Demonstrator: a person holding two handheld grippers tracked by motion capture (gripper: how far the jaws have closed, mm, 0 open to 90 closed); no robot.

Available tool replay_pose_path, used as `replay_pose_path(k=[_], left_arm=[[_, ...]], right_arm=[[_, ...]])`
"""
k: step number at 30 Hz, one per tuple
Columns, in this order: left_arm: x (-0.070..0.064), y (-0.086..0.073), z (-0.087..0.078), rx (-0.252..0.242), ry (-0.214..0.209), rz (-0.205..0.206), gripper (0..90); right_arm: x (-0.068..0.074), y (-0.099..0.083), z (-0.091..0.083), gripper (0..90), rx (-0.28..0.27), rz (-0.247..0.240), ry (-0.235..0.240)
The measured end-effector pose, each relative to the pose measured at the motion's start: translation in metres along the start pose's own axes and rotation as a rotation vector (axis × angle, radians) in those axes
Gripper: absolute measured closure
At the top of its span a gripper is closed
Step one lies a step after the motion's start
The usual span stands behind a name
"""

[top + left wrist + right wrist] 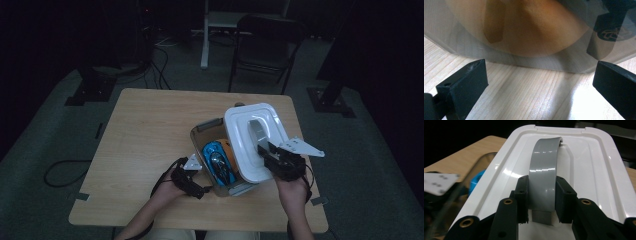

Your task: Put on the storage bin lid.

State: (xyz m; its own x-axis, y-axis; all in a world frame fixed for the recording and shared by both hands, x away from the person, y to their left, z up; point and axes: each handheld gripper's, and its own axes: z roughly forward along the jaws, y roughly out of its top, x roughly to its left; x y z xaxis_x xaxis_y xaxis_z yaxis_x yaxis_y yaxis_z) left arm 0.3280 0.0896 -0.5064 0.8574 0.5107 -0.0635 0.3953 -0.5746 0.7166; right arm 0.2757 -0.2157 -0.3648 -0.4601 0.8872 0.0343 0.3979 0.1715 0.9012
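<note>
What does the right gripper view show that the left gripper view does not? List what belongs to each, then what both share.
Right gripper view: the white lid, with the right gripper shut on its grey handle, and something blue under the lid's edge.
Left gripper view: the left gripper open, facing the clear bin's wall, with something orange behind it.
Both: the wooden table.

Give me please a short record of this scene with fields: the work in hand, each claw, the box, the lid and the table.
work in hand: lid held over a clear storage box
right claw: shut on the lid's grey handle
left claw: open, low on the table, right at the box's near wall
lid: white, tilted, covers the right part of the box
box: clear plastic; left part uncovered
contents: a blue thing and an orange thing, kind unclear
table: light wood
</note>
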Motion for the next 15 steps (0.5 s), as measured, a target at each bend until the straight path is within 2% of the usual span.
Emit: replay_pose_path(k=[2,3,4,6,10,12,15], left_arm=[[0.003,-0.004,-0.002,-0.003,0.015,-0.03,0.4],[0.003,-0.004,-0.002,-0.003,0.015,-0.03,0.4],[0.006,-0.009,-0.004,-0.007,0.03,-0.05,0.3],[0.008,-0.012,-0.006,-0.005,0.042,-0.062,0.3],[0.01,-0.016,-0.009,-0.011,0.062,-0.081,0.4],[0.01,-0.018,-0.01,-0.011,0.06,-0.083,0.4],[0.011,-0.02,-0.013,-0.012,0.069,-0.082,0.4]], right_arm=[[0.013,0.004,0.01,67.6,0.01,-0.042,0.037],[0.013,0.004,0.01,67.6,0.01,-0.042,0.037],[0.017,0.005,0.016,67.5,0.021,-0.043,0.067],[0.023,0.005,0.024,67.6,0.032,-0.047,0.097],[0.034,0.004,0.036,67.5,0.053,-0.057,0.127],[0.036,0.004,0.039,67.6,0.057,-0.062,0.13],[0.044,0.002,0.052,67.6,0.081,-0.08,0.159]])
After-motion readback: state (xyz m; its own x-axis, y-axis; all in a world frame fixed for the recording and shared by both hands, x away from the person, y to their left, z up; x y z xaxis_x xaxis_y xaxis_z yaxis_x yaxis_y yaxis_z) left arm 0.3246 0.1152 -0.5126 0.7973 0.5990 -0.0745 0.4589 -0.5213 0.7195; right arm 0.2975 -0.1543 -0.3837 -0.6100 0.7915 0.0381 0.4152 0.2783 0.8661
